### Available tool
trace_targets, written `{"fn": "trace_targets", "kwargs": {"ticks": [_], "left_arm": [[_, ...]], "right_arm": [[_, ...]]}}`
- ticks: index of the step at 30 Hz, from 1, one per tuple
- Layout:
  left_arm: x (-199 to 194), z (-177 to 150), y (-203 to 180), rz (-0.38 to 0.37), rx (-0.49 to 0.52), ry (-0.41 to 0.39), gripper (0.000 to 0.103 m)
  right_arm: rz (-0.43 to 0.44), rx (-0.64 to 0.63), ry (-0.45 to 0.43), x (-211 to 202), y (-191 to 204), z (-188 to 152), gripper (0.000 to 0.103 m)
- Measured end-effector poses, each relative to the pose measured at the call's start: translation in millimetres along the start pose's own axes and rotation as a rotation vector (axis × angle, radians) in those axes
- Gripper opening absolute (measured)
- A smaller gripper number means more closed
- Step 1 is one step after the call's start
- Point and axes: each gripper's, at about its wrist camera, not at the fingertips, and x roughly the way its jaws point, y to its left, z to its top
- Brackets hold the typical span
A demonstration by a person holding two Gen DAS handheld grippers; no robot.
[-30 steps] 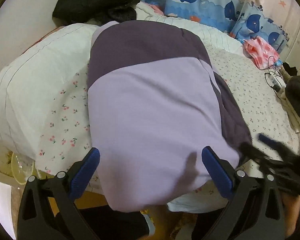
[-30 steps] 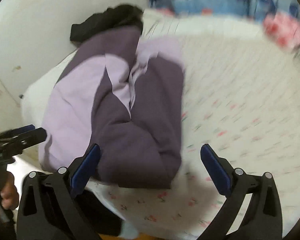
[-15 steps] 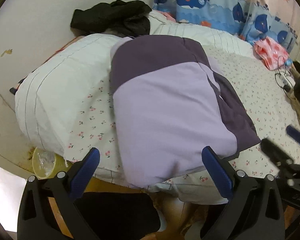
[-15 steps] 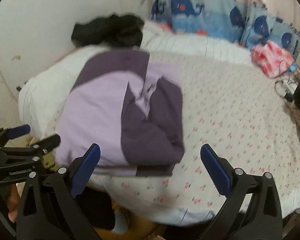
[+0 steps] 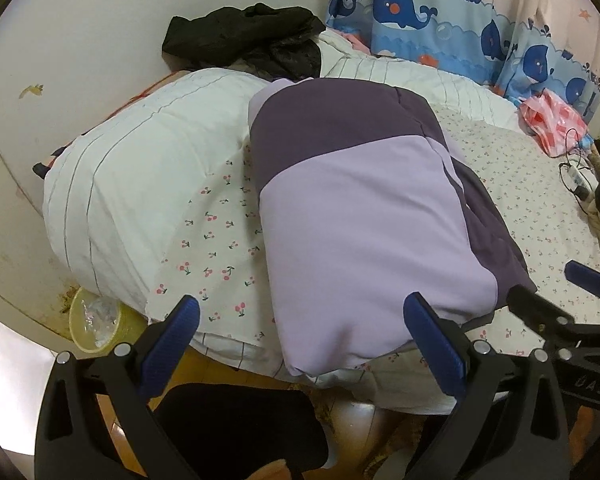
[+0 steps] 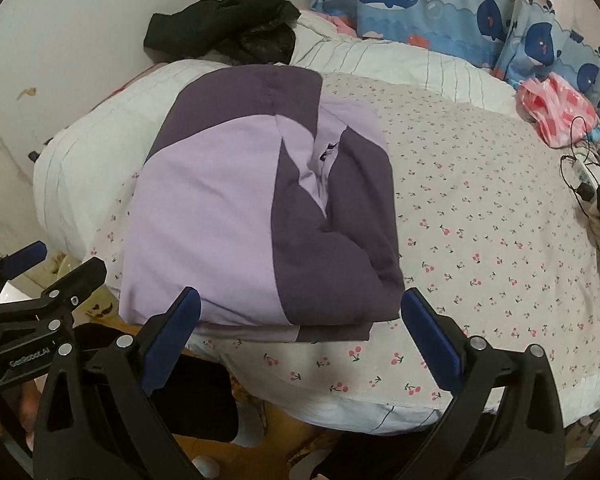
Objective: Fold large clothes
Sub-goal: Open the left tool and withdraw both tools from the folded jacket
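Bedroom scene: white wall (image 5: 100, 20) behind, blue whale-print curtain (image 5: 440, 12) at the back right. White bed with cherry-print sheet (image 6: 480, 220) filled most of both views. Two-tone purple and lilac padded garment (image 5: 360, 208) lay folded into a thick rectangle at the near edge of the bed, its front end hanging slightly over the edge in the left view. Black crumpled clothing (image 5: 240, 36) sat at the head of the bed, apart from it. Pink plastic bag (image 6: 556, 116) and a cable lay far right. Left hand-held gripper (image 5: 300, 340) was wide open, nothing held, just short of the garment's near end. Right hand-held gripper (image 6: 300, 332) was likewise spread wide and empty. Fold looked done. Risk: overhanging bulk could slide off the bed; puffy layers could spring open on top.
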Motion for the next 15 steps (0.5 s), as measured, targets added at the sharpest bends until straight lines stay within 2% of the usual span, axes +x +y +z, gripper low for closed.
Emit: {"fn": "trace_targets", "kwargs": {"ticks": [4,8,15], "left_arm": [[1.2,-0.9,2.2,-0.017,-0.018,0.003,0.098],[4.3,-1.9,1.2,0.003,-0.009,0.025,0.098],[-0.8,-6.0,-2.6,0.020,0.004,0.004,0.098]], "right_arm": [[-0.003,-0.009,0.003,1.6,-0.7,0.1,0.097],[0.000,-0.011,0.007,2.6,-1.2,-0.2,0.097],[0.008,-0.005,0.015,3.3,-3.0,-2.6,0.097]]}}
